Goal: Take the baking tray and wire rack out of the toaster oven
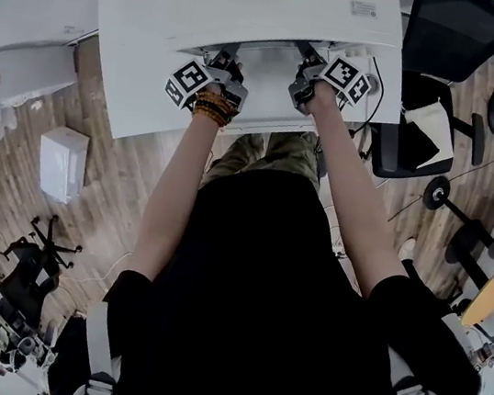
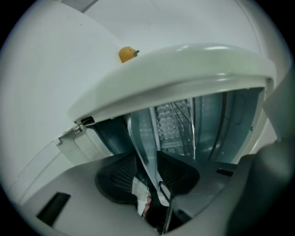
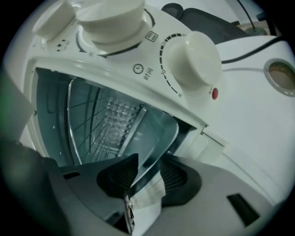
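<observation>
The white toaster oven (image 1: 277, 6) stands open on the table, with both grippers at its mouth. A metal baking tray (image 2: 140, 133) comes out of the cavity, and its rim runs between the left gripper's (image 2: 146, 173) pads, which press on it from both sides. The tray's other end (image 3: 159, 138) lies between the right gripper's (image 3: 148, 177) pads, with a gap still showing beside it. The wire rack (image 2: 177, 120) sits deeper inside, also seen as thin bars (image 3: 94, 122). In the head view the left gripper (image 1: 219, 67) and right gripper (image 1: 306, 69) flank the oven front.
Two large white knobs (image 3: 191, 57) sit on the oven's control panel. A small orange fruit (image 2: 128, 54) lies on the white table (image 1: 147, 97) behind the oven. An office chair (image 1: 441, 55) and dumbbells (image 1: 465, 231) stand on the floor at the right.
</observation>
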`<state>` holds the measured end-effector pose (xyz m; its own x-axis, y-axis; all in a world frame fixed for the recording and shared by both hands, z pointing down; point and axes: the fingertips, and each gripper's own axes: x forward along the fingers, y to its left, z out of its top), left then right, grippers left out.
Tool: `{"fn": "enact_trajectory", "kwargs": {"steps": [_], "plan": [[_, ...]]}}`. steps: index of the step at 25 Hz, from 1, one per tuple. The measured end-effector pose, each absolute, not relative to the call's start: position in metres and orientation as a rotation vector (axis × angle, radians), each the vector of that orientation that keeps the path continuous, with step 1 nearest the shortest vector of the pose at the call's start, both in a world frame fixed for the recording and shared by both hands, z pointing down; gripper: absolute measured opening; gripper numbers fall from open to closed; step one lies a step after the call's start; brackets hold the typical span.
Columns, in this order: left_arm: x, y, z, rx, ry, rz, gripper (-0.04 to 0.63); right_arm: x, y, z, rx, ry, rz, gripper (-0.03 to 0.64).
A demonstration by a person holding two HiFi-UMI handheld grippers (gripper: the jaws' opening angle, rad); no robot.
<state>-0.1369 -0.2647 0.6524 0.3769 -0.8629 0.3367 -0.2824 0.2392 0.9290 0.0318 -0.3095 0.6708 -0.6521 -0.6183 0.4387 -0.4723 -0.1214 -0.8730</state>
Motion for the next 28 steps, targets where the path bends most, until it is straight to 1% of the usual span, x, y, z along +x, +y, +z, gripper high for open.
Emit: {"fn": "enact_trajectory", "kwargs": {"steps": [1,2,3,9,28], "plan": [[-0.14,-0.265,0.655,1.284,-1.173,-0.572,0.139,0.032,-0.312,0.672,-1.247,1.967,-1.906,0.146],[-0.142,-0.265,0.658,1.263,-1.178,-0.579,0.104,0.032,-0.313,0.673,-1.254,1.939,-1.916,0.123],[-0.143,-0.265,0.66,1.256,-1.181,-0.577,0.087,0.033,-0.314,0.675,-1.267,1.918,-1.923,0.11],[-0.142,-0.261,0.66,1.253,-1.172,-0.578,0.084,0.036,-0.311,0.675,-1.265,1.859,-1.933,0.097],[-0.138,-0.248,0.663,1.262,-1.151,-0.563,0.084,0.041,-0.297,0.678,-1.295,1.854,-1.934,0.097]]}}
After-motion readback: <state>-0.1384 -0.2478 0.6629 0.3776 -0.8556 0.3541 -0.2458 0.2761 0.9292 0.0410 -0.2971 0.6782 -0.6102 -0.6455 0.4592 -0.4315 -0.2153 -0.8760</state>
